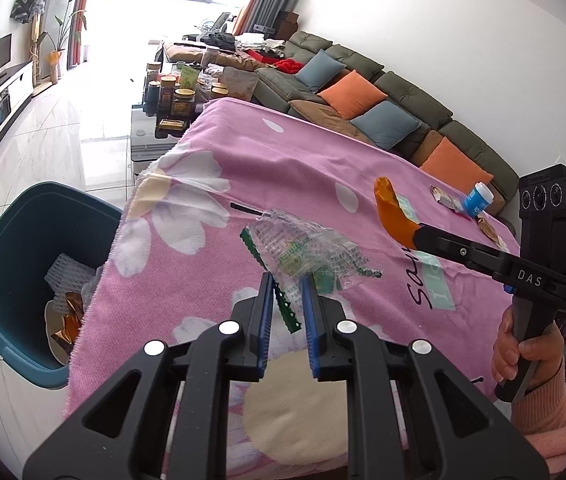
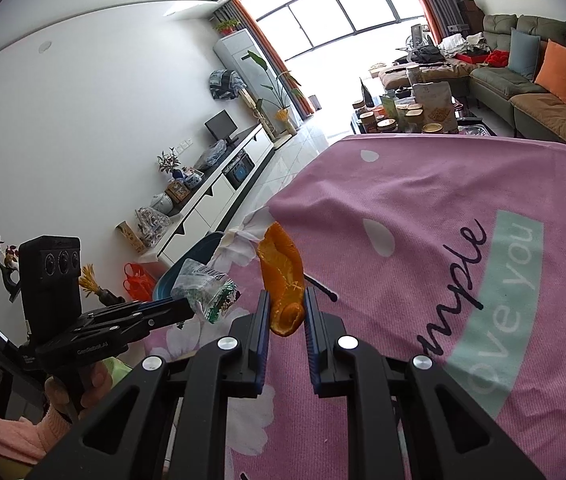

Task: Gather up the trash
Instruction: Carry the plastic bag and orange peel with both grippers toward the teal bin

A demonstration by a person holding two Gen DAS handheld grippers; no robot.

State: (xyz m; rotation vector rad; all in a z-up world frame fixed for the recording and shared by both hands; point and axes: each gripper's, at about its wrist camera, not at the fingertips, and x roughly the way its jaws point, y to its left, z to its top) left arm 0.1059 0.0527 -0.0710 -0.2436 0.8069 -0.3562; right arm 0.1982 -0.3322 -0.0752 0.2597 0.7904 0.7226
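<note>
left gripper (image 1: 287,286) clenched on clear wrapper (image 1: 307,250), right gripper (image 2: 286,306) on orange peel (image 2: 281,276), both above pink cloth (image 1: 303,168); teal bin (image 1: 11,240) part-filled, blue bottle (image 1: 478,199) and scraps left.

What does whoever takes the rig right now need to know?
Left hand-held gripper: shut on a clear plastic wrapper, lifted over the pink cloth.
Right hand-held gripper: shut on an orange peel, also lifted.
Bin: on the floor by the table's edge, beside the left gripper, some trash already inside.
Done: both pieces picked up.
Left: drop both in the bin, then fetch the blue cup and the small wrappers at the cloth's far side.
</note>
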